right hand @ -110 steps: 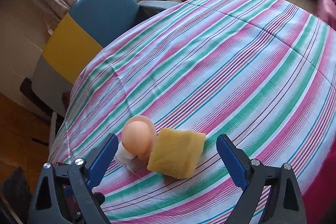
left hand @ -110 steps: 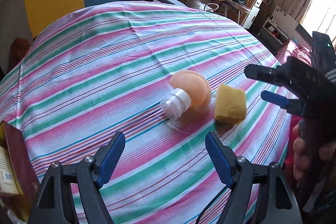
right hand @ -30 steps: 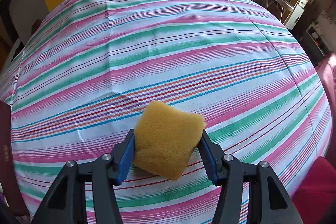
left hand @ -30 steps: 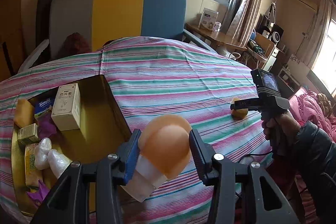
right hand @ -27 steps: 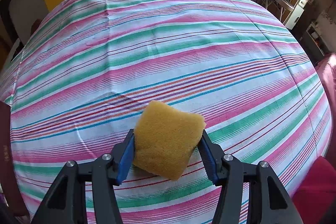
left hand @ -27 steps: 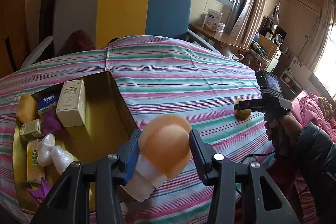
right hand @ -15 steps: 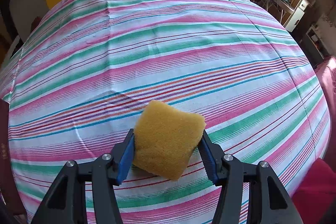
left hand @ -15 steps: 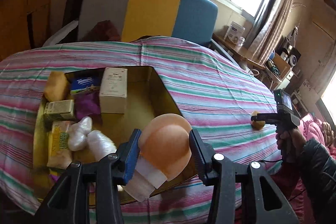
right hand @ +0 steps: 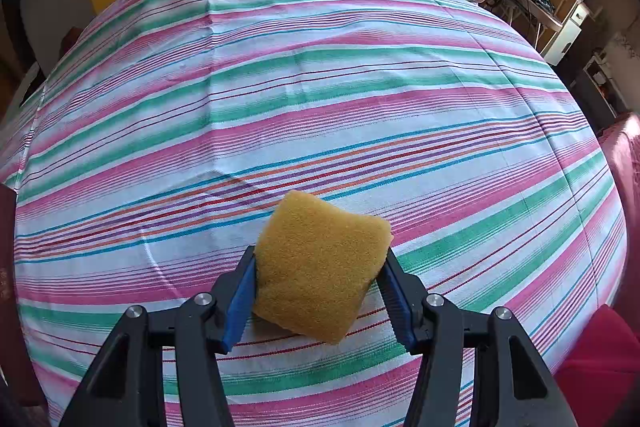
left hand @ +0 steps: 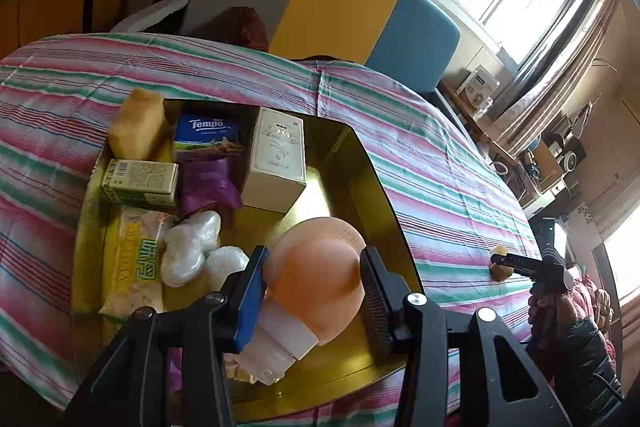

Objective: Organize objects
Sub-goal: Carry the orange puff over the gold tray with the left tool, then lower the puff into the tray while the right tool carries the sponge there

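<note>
Tongs on the left, the left gripper [left hand: 312, 287], are clamped on a peach-coloured round object with a translucent white neck [left hand: 316, 283], its blue pad pressing one side and its black pad the other. That object hangs over the near part of a gold tray [left hand: 360, 163] set on the striped tablecloth [left hand: 440, 171]. Inside the tray lie a white carton [left hand: 276, 159], a blue Tempo tissue pack [left hand: 208, 135], a purple wrapper [left hand: 208, 183], a green and white box [left hand: 138, 181], a pale sponge [left hand: 138, 127] at the far corner, a yellow packet [left hand: 134, 259] and clear crumpled plastic [left hand: 192, 247].

The right gripper [right hand: 318, 291] squeezes a yellow sponge [right hand: 320, 263] between its pads, low over the cloth (whether it touches the fabric I cannot tell). Seen from the left wrist camera, that sponge sits well apart from the tray, toward the right edge of the table, with the person's hand [left hand: 550, 311] and dark sleeve [left hand: 588, 359] behind it.
</note>
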`<state>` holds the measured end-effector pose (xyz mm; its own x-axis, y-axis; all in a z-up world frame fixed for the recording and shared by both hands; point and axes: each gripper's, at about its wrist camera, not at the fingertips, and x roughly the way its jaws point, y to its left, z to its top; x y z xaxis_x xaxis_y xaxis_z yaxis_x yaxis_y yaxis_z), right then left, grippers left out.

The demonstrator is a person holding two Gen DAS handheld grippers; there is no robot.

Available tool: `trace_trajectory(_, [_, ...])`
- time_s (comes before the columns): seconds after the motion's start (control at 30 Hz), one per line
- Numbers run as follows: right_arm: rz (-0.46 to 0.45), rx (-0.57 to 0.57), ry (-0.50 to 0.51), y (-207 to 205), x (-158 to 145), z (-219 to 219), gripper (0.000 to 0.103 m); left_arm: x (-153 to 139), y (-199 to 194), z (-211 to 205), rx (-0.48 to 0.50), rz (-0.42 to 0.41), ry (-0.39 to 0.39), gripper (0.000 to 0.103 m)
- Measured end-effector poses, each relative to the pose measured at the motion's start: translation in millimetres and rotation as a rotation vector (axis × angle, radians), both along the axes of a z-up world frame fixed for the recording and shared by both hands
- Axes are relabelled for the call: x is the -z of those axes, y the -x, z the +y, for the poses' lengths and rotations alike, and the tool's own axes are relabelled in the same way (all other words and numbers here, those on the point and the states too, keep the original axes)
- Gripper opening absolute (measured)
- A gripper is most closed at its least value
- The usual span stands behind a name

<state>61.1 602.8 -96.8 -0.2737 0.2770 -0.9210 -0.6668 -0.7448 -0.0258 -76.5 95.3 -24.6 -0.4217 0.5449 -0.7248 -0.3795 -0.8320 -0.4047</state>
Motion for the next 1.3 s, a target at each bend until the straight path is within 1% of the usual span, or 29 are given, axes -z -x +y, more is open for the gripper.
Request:
trace_trajectory(0.07, [0.002,0.002,0.003,0.3,-0.4,-0.8,0.058,8.1,10.2,12.0,0.012,-0.024,0.024,0.047])
trace_trajectory(0.23, [0.005,0.003,0.008,0.3,-1.0,-2.1,0.059,20.1,27.1,31.4,0.033,-0.045,0.063,0.047])
trace_trajectory(0.3, [0.003,0.002,0.005,0.1,-0.8,-2.5,0.059,26.4,33.5,37.4,0.036,-0.057,0.094,0.047])
trace_trajectory(0.33, [0.003,0.001,0.004,0.0,-1.0,-2.7,0.059,30.6,37.5,39.2,0.033,-0.069,0.112,0.045])
trace_trajectory(0.37, [0.003,0.0,0.004,-0.3,-1.1,-2.5,0.059,36.0,42.1,41.2,0.029,-0.087,0.132,0.038])
trace_trajectory(0.4, [0.004,0.001,0.005,-0.5,-1.1,-1.9,0.059,41.3,46.7,42.2,0.021,-0.106,0.149,0.033])
trace_trajectory(0.43, [0.005,0.002,0.007,-0.8,-1.1,-1.7,0.059,45.5,50.4,41.8,0.011,-0.12,0.156,0.032])
trace_trajectory(0.6, [0.005,0.0,0.007,-0.5,-1.6,-0.9,0.059,50.6,59.9,38.0,-0.014,-0.117,0.176,0.032])
trace_trajectory(0.7, [0.008,0.002,0.011,-0.8,-1.3,1.4,0.059,50.7,57.2,37.7,-0.014,-0.091,0.201,0.032])
trace_trajectory(0.8, [0.006,0.0,0.009,-0.4,-1.3,0.8,0.059,45.2,51.1,36.2,-0.024,-0.052,0.203,0.033])
trace_trajectory(0.93, [0.001,-0.006,-0.002,-0.1,-1.1,-1.1,0.058,27.1,42.7,29.6,-0.037,0.009,0.177,0.036])
trace_trajectory(1.1, [0.007,-0.009,-0.02,-0.1,-4.4,-3.2,0.058,5.6,24.1,13.2,-0.067,0.087,0.176,0.036])
trace_trajectory(1.2, [0.042,-0.024,-0.032,-0.2,-10.7,-7.0,0.058,-4.9,5.6,0.8,-0.079,0.137,0.199,0.037])
trace_trajectory(1.3, [0.038,-0.042,-0.028,1.4,-10.8,-11.5,0.058,-9.7,-13.6,-8.4,-0.085,0.175,0.235,0.037])
